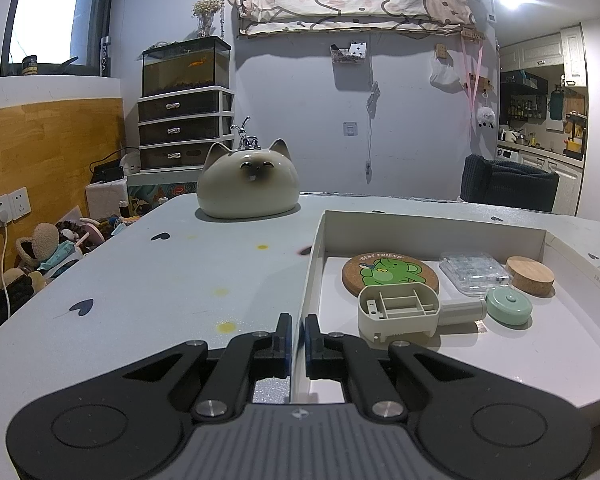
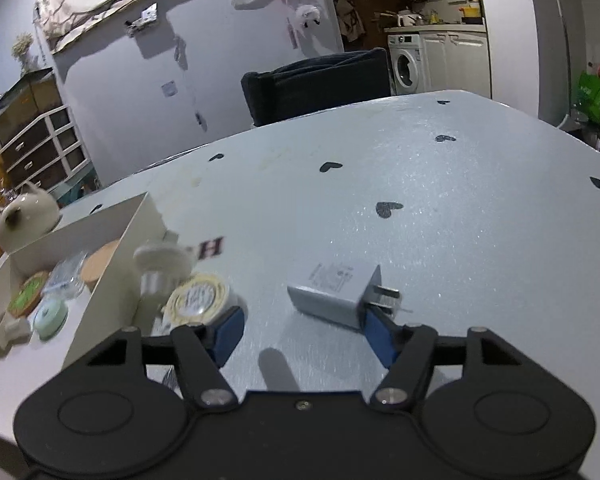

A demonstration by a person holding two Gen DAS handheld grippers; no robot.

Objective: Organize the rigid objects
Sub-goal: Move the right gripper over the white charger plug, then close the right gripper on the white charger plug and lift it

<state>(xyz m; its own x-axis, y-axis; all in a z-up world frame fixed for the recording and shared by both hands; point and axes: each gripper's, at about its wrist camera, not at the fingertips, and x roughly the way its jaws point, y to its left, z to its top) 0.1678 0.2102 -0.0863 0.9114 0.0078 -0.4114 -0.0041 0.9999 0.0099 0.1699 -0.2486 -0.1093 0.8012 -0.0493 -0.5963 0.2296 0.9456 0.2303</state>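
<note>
The white charger (image 2: 332,290) lies on the tabletop (image 2: 440,184), prongs toward the right gripper (image 2: 304,334), whose jaws are spread wide just short of it. Beside the box (image 2: 116,264) wait a yellow-rimmed round tin (image 2: 198,300) and a white lamp-like piece (image 2: 162,264). Already inside: coaster (image 1: 390,274), clear case (image 1: 474,272), cork lid (image 1: 530,276), green disc (image 1: 509,306), beige housing (image 1: 400,312). The left gripper (image 1: 298,340) has its jaws nearly together, pinching the box's left wall. Roughly two-thirds done, I'd say.

A cat-shaped ceramic pot (image 1: 248,184) sits on the heart-dotted surface (image 1: 160,280). Behind it, a fish tank (image 1: 186,66) tops a drawer unit (image 1: 186,130). A washing machine (image 2: 407,65) stands beyond a dark chair (image 2: 320,80).
</note>
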